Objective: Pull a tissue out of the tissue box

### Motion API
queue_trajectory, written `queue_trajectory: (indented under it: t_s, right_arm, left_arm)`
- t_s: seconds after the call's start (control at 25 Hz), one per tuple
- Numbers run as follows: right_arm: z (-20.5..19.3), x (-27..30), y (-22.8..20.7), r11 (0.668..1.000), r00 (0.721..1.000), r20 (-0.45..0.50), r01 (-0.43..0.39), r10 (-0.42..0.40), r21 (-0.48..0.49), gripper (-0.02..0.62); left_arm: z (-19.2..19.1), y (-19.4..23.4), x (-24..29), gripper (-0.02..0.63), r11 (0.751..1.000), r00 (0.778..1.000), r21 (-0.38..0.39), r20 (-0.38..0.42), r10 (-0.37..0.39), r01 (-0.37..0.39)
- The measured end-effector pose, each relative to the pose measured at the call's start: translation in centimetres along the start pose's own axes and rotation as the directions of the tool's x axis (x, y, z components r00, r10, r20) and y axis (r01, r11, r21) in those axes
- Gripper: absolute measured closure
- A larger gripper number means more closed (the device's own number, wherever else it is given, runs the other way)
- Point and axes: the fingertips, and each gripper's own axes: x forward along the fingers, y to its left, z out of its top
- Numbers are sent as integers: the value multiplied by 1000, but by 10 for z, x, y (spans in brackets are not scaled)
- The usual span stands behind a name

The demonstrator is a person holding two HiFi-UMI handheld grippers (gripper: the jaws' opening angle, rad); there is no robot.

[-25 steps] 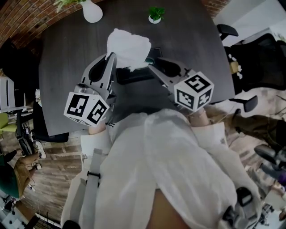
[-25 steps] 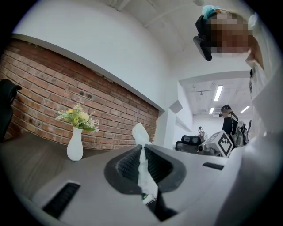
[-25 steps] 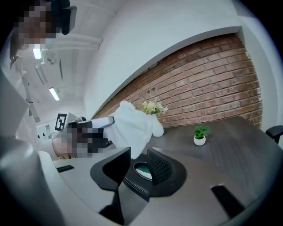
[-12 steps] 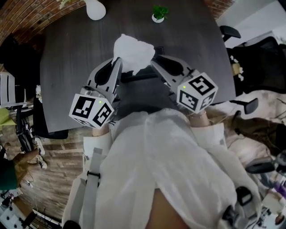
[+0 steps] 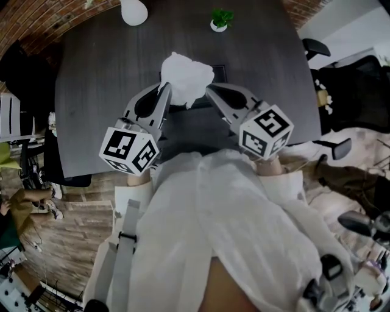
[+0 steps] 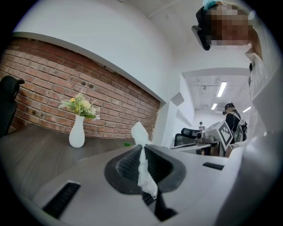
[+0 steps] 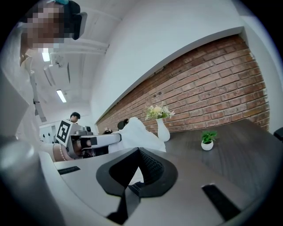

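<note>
Pulling the tissue (image 5: 186, 73) up and away from the tissue box (image 5: 217, 72) looks like the step you are on. The box sits on the dark bench (image 5: 91, 73), and the tissue stands in a white puff right above it. I cannot tell if its bottom end is free of the box yet.

Your left tongs (image 5: 163, 88) are pinching the tissue. In the left gripper view a thin white strip runs down between the two pads, and the rest pokes out past the tips. Your right tongs (image 5: 208, 90) are pressed together at the other side of the box, with their tips right at the edge of the tissue. In the right gripper view the tissue sits just past the tips, and I cannot tell if they caught a bit of it.

To do this well, I think you should lift straight up from the box, slow and smooth. A sideways tug could rip the thin paper or drag the box along. Hold the left pinch tight so the strip does not slip out. If the box starts to rise with the tissue, press it down with the right tongs. The white vase (image 5: 134, 11) and the little plant (image 5: 220, 19) stand well behind the box, so they should not get in your way.
</note>
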Motion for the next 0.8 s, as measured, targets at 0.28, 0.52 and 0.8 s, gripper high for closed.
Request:
queue_trajectory:
  t_s: [0.28, 0.52, 0.8]
  right_arm:
    - [0, 2, 4, 1000, 1000, 10, -13, 13, 23, 591]
    - [-1, 2, 3, 1000, 1000, 8, -6, 6, 17, 592]
    - [-2, 2, 0, 1000, 1000, -10, 3, -3, -3, 592]
  left_arm:
    - [-8, -1, 1, 597, 1000, 999, 10, -35, -5, 5]
    - [-10, -1, 2, 597, 1000, 999, 8, -41, -8, 8]
    - [-12, 0, 3, 597, 1000, 999, 14, -51, -6, 6]
